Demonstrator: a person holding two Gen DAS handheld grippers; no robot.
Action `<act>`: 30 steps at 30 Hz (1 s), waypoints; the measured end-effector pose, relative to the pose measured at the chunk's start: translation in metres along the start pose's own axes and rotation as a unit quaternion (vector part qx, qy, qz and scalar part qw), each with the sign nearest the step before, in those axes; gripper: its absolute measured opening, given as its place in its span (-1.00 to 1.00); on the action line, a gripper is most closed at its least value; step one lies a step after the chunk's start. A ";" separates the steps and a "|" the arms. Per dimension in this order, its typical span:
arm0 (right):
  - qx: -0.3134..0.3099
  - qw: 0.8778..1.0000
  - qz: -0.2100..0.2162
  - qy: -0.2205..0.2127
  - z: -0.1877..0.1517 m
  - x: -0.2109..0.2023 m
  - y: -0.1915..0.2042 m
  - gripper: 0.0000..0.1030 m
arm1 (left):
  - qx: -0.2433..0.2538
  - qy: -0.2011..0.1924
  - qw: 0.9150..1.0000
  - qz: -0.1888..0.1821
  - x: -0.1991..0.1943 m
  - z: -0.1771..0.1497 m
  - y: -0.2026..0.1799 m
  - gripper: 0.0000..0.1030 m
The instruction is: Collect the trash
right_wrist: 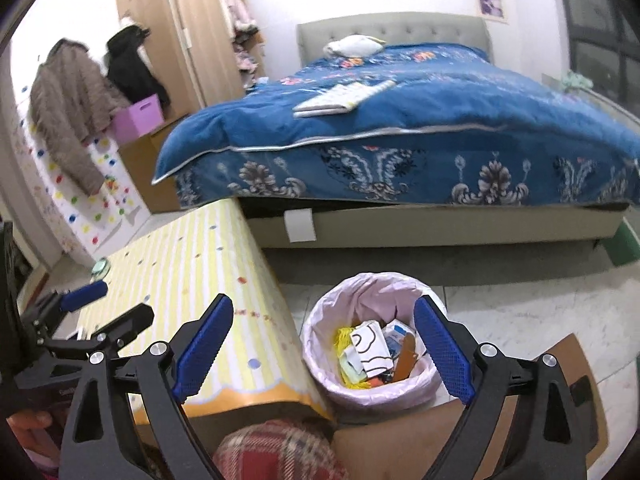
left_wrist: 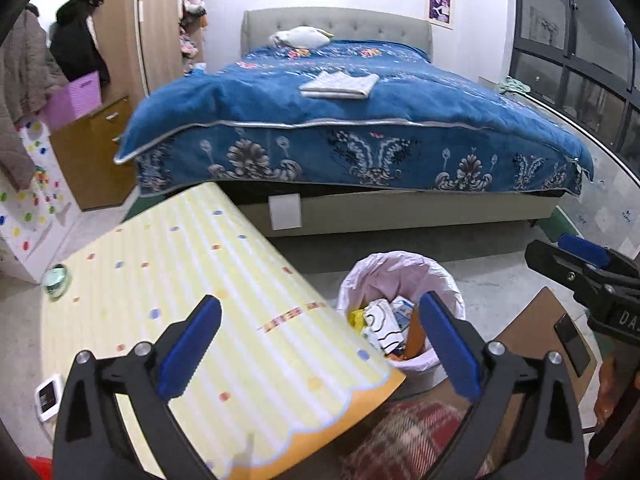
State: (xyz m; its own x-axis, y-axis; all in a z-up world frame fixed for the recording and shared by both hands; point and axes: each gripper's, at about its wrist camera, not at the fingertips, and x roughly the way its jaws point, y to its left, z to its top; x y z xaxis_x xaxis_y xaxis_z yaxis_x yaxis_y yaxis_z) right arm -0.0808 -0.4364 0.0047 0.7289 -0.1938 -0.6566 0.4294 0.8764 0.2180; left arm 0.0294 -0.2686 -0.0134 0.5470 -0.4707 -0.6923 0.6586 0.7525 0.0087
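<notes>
Bed (left_wrist: 360, 128) with blue floral quilt fills the far side of the room, from ten to two o'clock in both views; a folded pale cloth (left_wrist: 340, 85) lies on the quilt and a white pillow (left_wrist: 302, 36) rests at the headboard.

Wardrobe (left_wrist: 120, 40), wood, at eleven o'clock, with coats hung beside it and a lilac storage box (left_wrist: 74, 98) on its low drawer unit; the box's contents cannot be seen.

Table (left_wrist: 192, 280), covered in yellow striped cloth with coloured dots, runs from nine to six o'clock in the left wrist view. A small green dish (left_wrist: 58, 280) sits near its far edge.

Waste bin (right_wrist: 376, 344), round, lined with a pale pink bag, stands on the floor just beside the table's corner, at centre in the right wrist view. Inside: trash (right_wrist: 370, 354), namely a white wrapper with black outlines, yellow netting, a blue-and-white packet, an orange-brown strip and smaller scraps.

Left gripper (left_wrist: 320, 356), blue pads spread wide, nothing between them; it hangs over the table's edge and the bin.

Right gripper (right_wrist: 324, 354), likewise spread wide and empty, framing the bin from above.
</notes>
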 end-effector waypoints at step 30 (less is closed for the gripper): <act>-0.193 0.972 0.133 -0.025 -0.018 -0.082 0.191 0.84 | -0.167 0.005 0.965 0.201 -0.180 -0.095 0.138 0.87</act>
State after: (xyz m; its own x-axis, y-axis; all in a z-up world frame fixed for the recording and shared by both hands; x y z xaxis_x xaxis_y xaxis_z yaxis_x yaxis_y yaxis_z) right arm -0.0685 -0.2454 0.0870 0.8162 0.0496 -0.5757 -0.0033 0.9967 0.0813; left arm -0.0269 -0.0363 0.0436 0.7179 -0.1068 -0.6879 0.1896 0.9808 0.0456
